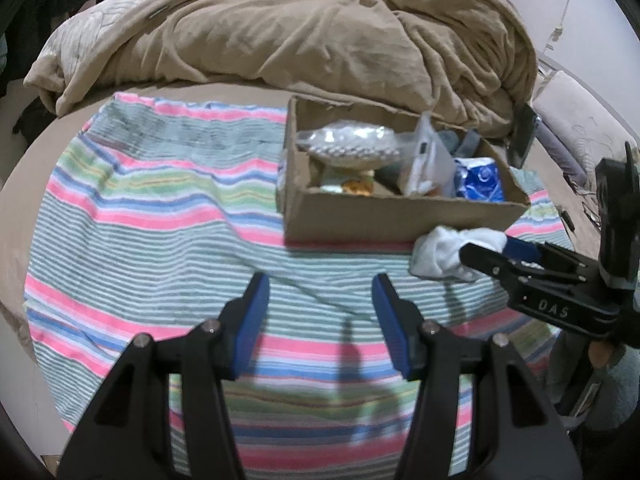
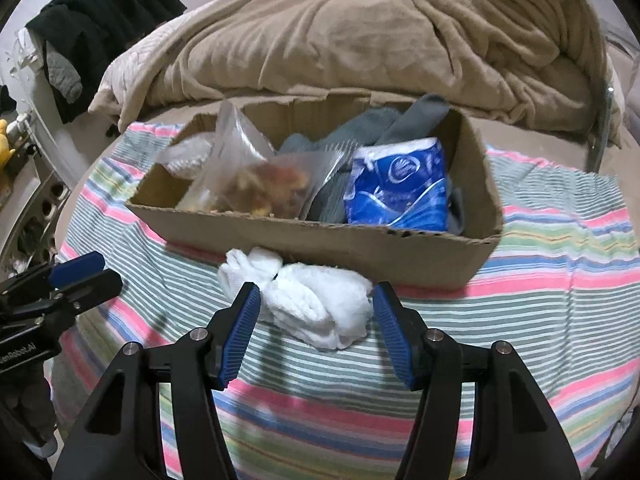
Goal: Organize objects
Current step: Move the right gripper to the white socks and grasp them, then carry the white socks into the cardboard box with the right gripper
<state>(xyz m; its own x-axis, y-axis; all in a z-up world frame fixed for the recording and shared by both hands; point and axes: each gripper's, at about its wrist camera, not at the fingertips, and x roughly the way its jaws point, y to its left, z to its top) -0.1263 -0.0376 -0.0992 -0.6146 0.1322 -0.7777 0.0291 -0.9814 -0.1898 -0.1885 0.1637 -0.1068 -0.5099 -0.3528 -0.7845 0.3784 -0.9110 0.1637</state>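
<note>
On the striped pink-and-green cloth (image 2: 560,288), touching the near wall of the brown cardboard box (image 2: 320,240): a soft white bundled sock (image 2: 316,304), likely light, squashy, not fragile. Right gripper (image 2: 316,300) spread, straddling its thick middle, best pinched there. Left gripper (image 1: 320,300), at nine o'clock, spread, empty.

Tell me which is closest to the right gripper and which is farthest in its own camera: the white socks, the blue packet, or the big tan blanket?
From the right gripper:
1. White socks: nearest, lying on the striped towel between the open jaws.
2. Blue packet: farther back, inside the cardboard box, right side.
3. Tan blanket: farthest, heaped behind the box.
</note>
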